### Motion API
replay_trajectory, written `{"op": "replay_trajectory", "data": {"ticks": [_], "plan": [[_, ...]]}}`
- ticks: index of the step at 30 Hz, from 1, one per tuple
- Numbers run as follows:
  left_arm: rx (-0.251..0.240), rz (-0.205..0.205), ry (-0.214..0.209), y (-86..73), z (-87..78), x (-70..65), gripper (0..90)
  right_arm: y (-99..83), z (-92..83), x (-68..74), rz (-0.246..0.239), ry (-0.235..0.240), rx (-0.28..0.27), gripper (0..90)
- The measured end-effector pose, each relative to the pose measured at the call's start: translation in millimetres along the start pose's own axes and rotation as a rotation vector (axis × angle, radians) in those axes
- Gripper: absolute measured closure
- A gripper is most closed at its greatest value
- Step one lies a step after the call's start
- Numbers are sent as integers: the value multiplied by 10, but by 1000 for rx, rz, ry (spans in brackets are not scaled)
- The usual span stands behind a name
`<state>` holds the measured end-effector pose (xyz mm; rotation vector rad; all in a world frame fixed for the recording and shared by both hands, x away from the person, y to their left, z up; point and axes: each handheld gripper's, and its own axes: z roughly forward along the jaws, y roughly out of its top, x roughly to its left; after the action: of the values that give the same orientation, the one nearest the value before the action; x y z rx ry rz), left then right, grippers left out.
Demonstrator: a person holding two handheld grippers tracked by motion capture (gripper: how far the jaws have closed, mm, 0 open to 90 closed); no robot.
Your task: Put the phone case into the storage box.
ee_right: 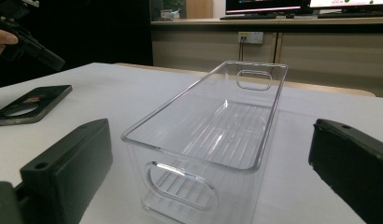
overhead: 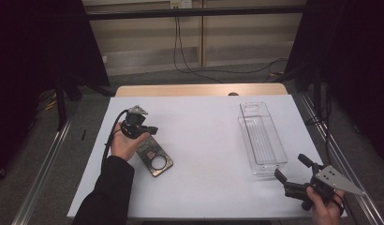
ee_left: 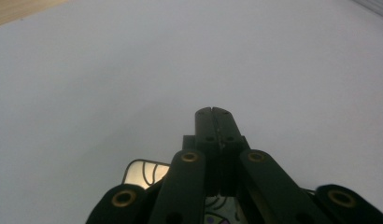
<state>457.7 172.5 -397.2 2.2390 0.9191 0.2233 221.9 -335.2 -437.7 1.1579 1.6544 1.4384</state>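
- The left gripper (overhead: 142, 133) was held with jaws closed on nothing, just above a dark flat card (overhead: 154, 160) lying on the white tabletop (overhead: 204, 140).
- The right gripper (overhead: 290, 169) was held with jaws wide apart near the clear empty bin (overhead: 262, 137).

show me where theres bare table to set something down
The widest bare patch lies mid-table between the dark plate and the clear bin. The far strip is free too. Crowded: around the left gripper and right gripper.
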Motion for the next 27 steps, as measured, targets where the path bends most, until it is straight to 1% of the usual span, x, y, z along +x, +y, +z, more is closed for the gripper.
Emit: {"op": "replay_trajectory", "data": {"ticks": [7, 9, 11, 12, 14, 15, 16, 21, 23, 24, 25, 26, 27], "plan": [[35, -35, 19, 16, 126, 57, 900, -1, 3, 0, -1, 1, 0, 0], [51, -33, 29, 25, 153, 76, 900, -1, 2, 0, -1, 2, 1, 0], [55, -49, 27, 35, 182, 75, 900, -1, 1, 0, -1, 2, 1, 0], [58, -52, 23, 41, 190, 83, 900, -1, 0, -1, 1, 1, 0, 0], [61, -47, 30, 49, 210, 93, 900, -2, 2, 0, 1, 1, 1, 0], [63, -40, 41, 52, 221, 98, 900, -1, 2, 0, 0, 2, 1, 0], [67, -42, 35, 54, 229, 106, 900, -1, 2, 1, -1, 3, 0, 0], [85, -55, 53, 36, 305, 150, 900, -3, 2, 0, 0, 2, 3, 0], [83, -59, 50, 17, 336, 180, 900, -2, 3, 1, -1, 4, 2, 0], [89, -54, 58, 9, 350, 185, 900, -2, 3, 1, -1, 4, 2, 0], [97, -62, 59, -5, 377, 189, 900, -3, 3, 1, -1, 5, 3, 0], [98, -57, 71, -13, 389, 197, 900, -3, 4, -1, 0, 7, 3, 0], [92, -62, 78, -19, 406, 199, 900, -3, 4, -1, 0, 7, 3, 0]]}}
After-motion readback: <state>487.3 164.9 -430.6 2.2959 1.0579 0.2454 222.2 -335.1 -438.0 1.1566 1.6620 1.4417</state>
